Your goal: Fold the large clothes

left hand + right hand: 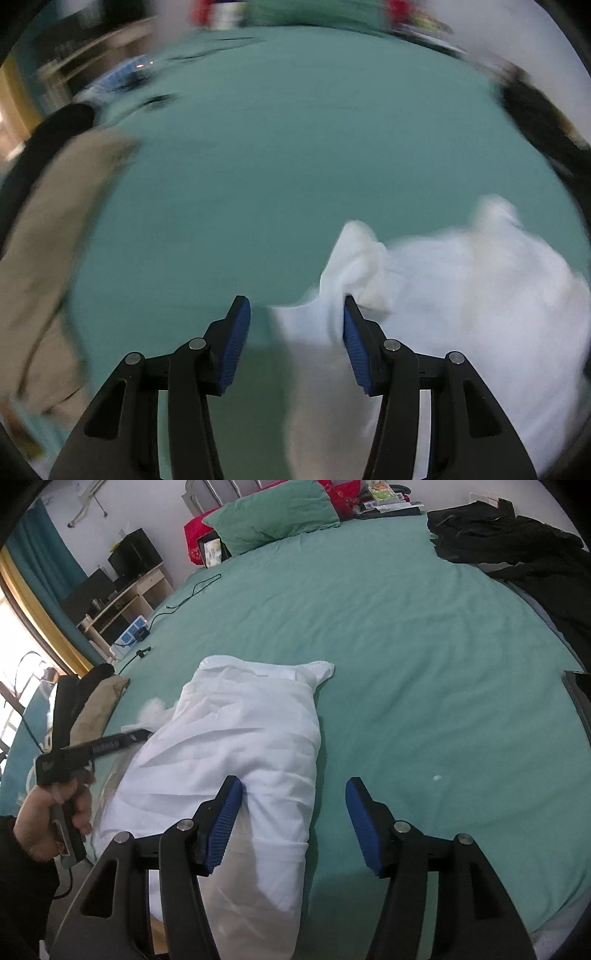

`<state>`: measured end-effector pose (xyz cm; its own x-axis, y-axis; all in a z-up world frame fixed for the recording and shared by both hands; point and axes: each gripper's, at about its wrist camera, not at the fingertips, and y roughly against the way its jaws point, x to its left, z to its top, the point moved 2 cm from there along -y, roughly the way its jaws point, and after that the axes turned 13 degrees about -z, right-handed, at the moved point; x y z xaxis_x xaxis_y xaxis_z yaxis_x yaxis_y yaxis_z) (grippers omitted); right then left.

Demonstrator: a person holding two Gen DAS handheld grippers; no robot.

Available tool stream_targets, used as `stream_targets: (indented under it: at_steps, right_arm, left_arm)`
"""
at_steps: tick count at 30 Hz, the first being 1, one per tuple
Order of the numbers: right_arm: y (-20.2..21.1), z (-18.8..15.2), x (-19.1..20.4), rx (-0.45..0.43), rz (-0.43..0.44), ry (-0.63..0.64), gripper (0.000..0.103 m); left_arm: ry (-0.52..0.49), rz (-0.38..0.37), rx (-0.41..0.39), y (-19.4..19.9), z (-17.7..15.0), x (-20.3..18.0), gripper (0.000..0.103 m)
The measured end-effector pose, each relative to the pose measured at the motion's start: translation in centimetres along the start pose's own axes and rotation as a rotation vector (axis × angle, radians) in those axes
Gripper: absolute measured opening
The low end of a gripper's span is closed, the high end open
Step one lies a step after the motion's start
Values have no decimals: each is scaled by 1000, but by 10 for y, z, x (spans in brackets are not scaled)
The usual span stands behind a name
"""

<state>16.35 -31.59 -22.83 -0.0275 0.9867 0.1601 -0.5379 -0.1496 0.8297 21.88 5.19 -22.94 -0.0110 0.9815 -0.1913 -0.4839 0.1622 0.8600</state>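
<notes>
A white garment [240, 738] lies folded into a long bundle on the green bed sheet [424, 646], running from the near edge toward the middle. My right gripper [293, 781] stands open over its near end; the left fingertip [231, 794] rests against the cloth and the right one is over bare sheet. In the blurred left wrist view the white garment [461, 288] fills the lower right. My left gripper [295, 301] is open, with a cloth edge reaching between its fingers. A person's hand [44, 819] holds the left gripper [110, 742] beside the bundle's left side.
A beige garment [99, 705] and a dark one lie at the bed's left edge. Black clothes [517, 542] are heaped at the far right. A green pillow [273, 513] sits at the head. A cable [184, 594] and power strip [129, 635] lie far left.
</notes>
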Motion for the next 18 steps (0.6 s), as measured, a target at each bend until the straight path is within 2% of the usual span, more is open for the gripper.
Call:
stream_targets:
  at_steps: [3,7,11,14,16,18]
  right_arm:
    - [1,-2,-1,-5,-3,1,59]
    - [7,-2,-3,-13,-7,-7,59]
    - [15,-6,-5,-22,-11,-18,59]
    - [21,-8,-7,-28,-9,-23,59]
    - [26,-9,-10,-37,-2,-27,59]
    - [30,-11,-12,-51,23,-36,59]
  left_arm:
    - [82,-40,-19,13,-4,23,54]
    - [88,-150,-44,41,-20,30,56]
    - [120,-284,-23,59,-49,30,64]
    - [125,-369,0,59,-62,25,71]
    - [164,-446,50,49,-74,27,75]
    - [169,-450,78,37,-81,29,76]
